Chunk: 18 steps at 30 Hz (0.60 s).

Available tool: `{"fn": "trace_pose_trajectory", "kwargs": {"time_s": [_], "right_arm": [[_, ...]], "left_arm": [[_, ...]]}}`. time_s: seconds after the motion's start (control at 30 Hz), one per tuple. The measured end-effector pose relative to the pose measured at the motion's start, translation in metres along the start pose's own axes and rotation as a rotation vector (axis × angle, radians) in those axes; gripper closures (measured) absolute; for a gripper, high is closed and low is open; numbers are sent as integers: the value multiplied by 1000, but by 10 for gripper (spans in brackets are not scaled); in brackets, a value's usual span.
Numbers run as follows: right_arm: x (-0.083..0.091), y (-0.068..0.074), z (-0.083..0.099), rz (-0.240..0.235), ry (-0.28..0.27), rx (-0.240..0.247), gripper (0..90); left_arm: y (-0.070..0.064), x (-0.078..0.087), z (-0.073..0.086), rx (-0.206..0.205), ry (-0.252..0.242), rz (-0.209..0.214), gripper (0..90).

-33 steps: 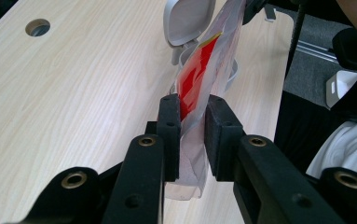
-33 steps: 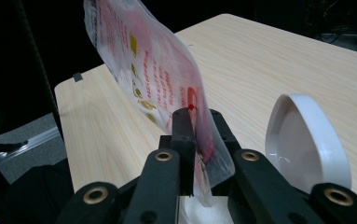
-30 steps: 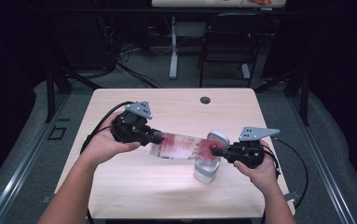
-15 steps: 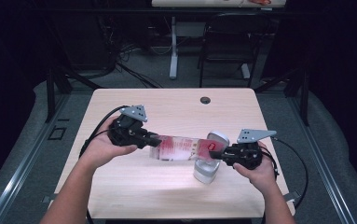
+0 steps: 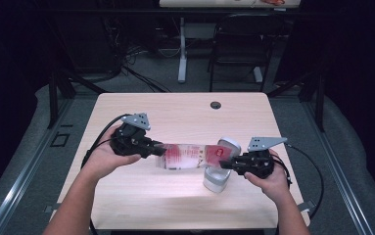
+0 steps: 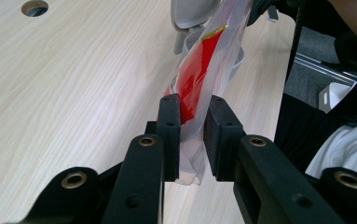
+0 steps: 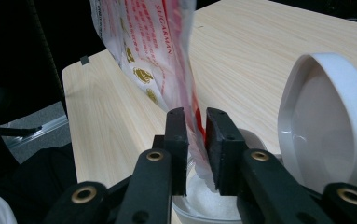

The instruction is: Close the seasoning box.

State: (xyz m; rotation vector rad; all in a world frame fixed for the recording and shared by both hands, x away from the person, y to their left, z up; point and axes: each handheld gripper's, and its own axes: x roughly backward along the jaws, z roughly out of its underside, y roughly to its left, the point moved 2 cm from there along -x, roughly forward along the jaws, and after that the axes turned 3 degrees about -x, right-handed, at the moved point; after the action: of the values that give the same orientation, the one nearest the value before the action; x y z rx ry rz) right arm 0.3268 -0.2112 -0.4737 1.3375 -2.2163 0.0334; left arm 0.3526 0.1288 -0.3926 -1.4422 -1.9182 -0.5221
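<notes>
Since a second ago the right gripper (image 5: 226, 165) has dipped toward six o'clock, lowering the sugar bag (image 5: 187, 155) mouth over the white canister (image 5: 216, 179); both jaws, the left gripper (image 5: 152, 147) included, stay clamped on the bag, so pouring looks under way.

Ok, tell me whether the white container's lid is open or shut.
Open: the white plastic container has its hinged lid flipped up, white granules visible inside.

Wooden table (image 5: 141, 196), its cable hole (image 5: 216, 105), black chair (image 5: 234, 46)
</notes>
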Motion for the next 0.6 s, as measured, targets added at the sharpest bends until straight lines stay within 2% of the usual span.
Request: {"fn": "trace_pose_trajectory", "kwargs": {"time_s": [0.3, 0.6], "right_arm": [[1, 2, 0, -7, -10, 22, 869], [1, 7, -4, 24, -7, 56, 899]], "left_arm": [[1, -2, 5, 6, 3, -1, 771], [3, -4, 13, 11, 5, -1, 765]]}}
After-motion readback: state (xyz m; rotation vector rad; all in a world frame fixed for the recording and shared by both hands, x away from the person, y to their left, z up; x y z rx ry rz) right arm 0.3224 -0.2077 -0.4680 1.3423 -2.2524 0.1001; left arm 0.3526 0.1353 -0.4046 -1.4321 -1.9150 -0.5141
